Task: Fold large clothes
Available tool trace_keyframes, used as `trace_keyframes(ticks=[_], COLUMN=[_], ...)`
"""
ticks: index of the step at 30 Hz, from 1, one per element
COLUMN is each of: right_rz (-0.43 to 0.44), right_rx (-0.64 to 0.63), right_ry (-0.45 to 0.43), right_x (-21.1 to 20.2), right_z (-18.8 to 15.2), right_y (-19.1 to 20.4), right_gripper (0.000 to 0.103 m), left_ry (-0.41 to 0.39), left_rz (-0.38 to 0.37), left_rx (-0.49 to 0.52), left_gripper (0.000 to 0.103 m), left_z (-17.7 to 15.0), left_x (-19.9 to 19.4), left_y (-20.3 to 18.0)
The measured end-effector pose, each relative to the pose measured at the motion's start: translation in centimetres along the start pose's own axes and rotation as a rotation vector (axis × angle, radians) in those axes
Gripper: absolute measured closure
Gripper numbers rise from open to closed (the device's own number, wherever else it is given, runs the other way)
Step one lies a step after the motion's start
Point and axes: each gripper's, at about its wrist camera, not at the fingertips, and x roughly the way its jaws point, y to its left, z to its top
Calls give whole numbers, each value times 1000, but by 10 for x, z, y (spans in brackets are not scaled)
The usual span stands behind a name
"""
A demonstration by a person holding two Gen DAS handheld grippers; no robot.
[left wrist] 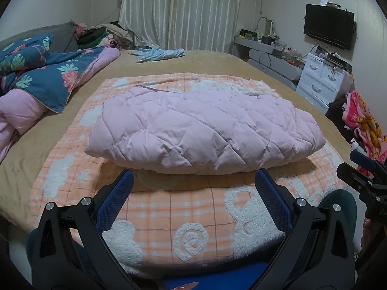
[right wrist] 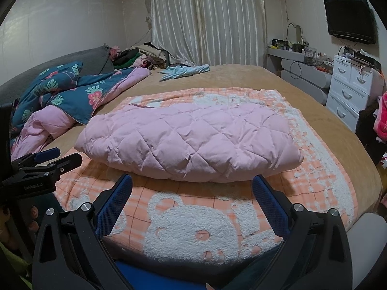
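A pink quilted padded garment (left wrist: 205,130) (right wrist: 191,140) lies folded into a thick bundle on an orange-and-white checked blanket (left wrist: 183,215) (right wrist: 193,217) spread over the bed. My left gripper (left wrist: 194,177) is open, its blue pads wide apart just short of the bundle's near edge, holding nothing. My right gripper (right wrist: 193,182) is open too, hovering at the near edge with nothing between its pads. Each gripper shows at the side of the other's view: the right gripper (left wrist: 365,169) at the right edge, the left gripper (right wrist: 48,159) at the left edge.
A tan bedspread (left wrist: 217,62) covers the bed. A blue floral duvet with pink lining (left wrist: 48,77) is heaped at the left. A light blue garment (left wrist: 159,54) lies at the far side. White drawers (left wrist: 321,82) and a wall television (left wrist: 329,26) stand right.
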Motion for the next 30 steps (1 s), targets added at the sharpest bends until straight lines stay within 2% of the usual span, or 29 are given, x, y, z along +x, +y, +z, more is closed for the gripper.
trace_keyframes(ticks=[30], right_rz=[4], right_rx=[-7], right_ry=[2], right_x=[2], right_z=[0], right_y=[1], right_gripper=[4], left_ry=[-1], left_rz=[0], left_rx=[1], left_gripper=[9], left_z=[2], left_x=[0], left_y=[2])
